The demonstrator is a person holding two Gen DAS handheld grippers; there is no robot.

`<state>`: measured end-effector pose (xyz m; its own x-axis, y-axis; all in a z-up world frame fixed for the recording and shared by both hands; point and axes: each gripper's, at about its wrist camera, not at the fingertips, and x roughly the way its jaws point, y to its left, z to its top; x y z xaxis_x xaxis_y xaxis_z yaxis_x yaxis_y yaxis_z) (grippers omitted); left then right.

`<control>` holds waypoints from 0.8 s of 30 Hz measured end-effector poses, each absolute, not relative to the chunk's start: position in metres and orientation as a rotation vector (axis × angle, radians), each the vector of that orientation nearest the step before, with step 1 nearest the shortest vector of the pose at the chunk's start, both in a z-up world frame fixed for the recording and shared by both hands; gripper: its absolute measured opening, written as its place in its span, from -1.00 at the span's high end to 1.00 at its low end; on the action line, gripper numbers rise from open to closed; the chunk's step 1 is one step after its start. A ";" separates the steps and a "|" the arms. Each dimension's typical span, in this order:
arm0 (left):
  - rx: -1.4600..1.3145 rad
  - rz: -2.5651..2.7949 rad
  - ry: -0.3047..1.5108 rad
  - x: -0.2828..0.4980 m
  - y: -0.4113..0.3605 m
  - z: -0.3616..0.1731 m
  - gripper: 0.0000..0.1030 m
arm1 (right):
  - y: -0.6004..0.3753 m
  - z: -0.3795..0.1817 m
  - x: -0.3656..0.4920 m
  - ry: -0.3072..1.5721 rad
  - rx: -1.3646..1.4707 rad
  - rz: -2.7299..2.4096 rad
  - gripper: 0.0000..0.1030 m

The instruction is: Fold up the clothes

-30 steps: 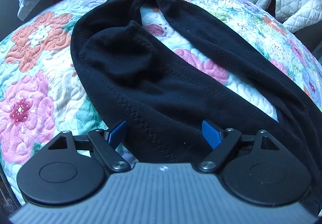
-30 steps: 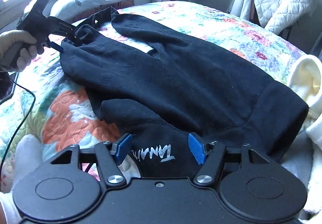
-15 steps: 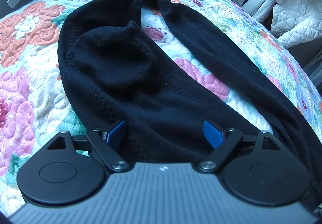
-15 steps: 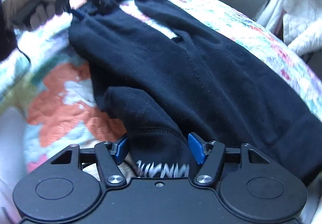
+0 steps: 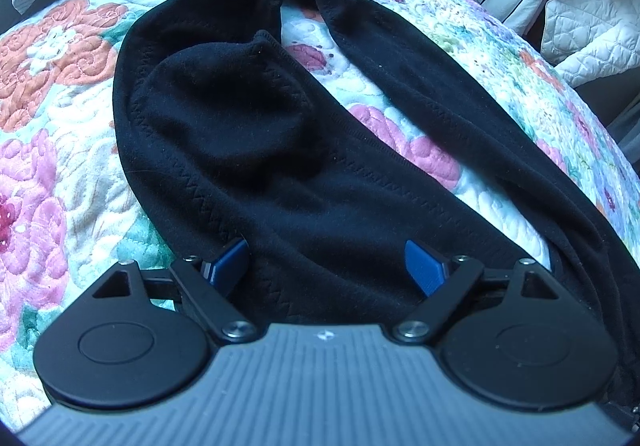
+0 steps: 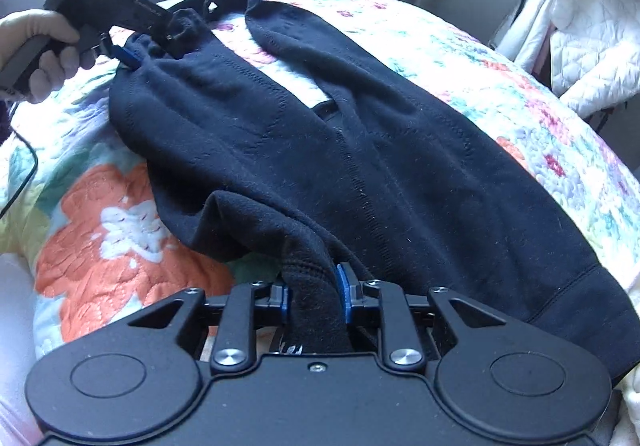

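The black fleece garment (image 6: 400,165) lies spread across the bed's floral quilt (image 6: 120,230), its two long parts running toward the pillow end.

Step in hand: securing both grasp points before a fold.

My right gripper (image 6: 314,298) is closing its blue fingers (image 6: 343,296) on a bunched ribbed edge of the garment at the near edge of the bed; cloth fills the gap and both pads press it.

My left gripper (image 5: 326,266) stands with fingers wide apart, straddling the fabric at the garment's far end, not pinching.

Next move, as I judge: close the left fingers on that edge, then lift both ends together, keeping the cloth taut so it folds flat.
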<state>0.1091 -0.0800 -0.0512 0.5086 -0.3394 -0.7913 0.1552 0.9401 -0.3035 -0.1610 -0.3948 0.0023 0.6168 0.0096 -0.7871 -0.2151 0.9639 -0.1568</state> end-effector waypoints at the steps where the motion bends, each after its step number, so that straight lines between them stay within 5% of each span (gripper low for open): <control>1: -0.200 -0.300 0.996 0.109 -0.080 -0.051 -0.67 | -0.394 0.004 -0.161 0.898 -0.253 0.136 0.39; 8: -0.197 -0.297 0.995 0.107 -0.079 -0.047 -0.67 | -0.397 0.025 -0.177 0.868 -0.216 0.153 0.17; 18: -0.150 -0.277 0.997 0.102 -0.081 -0.043 -0.67 | -0.425 0.080 -0.232 0.870 -0.250 0.036 0.14; 20: -0.152 -0.281 1.005 0.101 -0.082 -0.044 -0.67 | -0.431 0.091 -0.242 0.851 -0.263 0.031 -0.09; 24: -0.152 -0.285 1.011 0.099 -0.083 -0.045 -0.67 | -0.429 0.088 -0.245 0.796 -0.258 0.057 -0.24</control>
<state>0.0991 -0.0830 -0.0455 0.4978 -0.3043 -0.8122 0.1648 0.9526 -0.2559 -0.2449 -0.4294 0.0884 0.7001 -0.0461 -0.7125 -0.1473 0.9671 -0.2072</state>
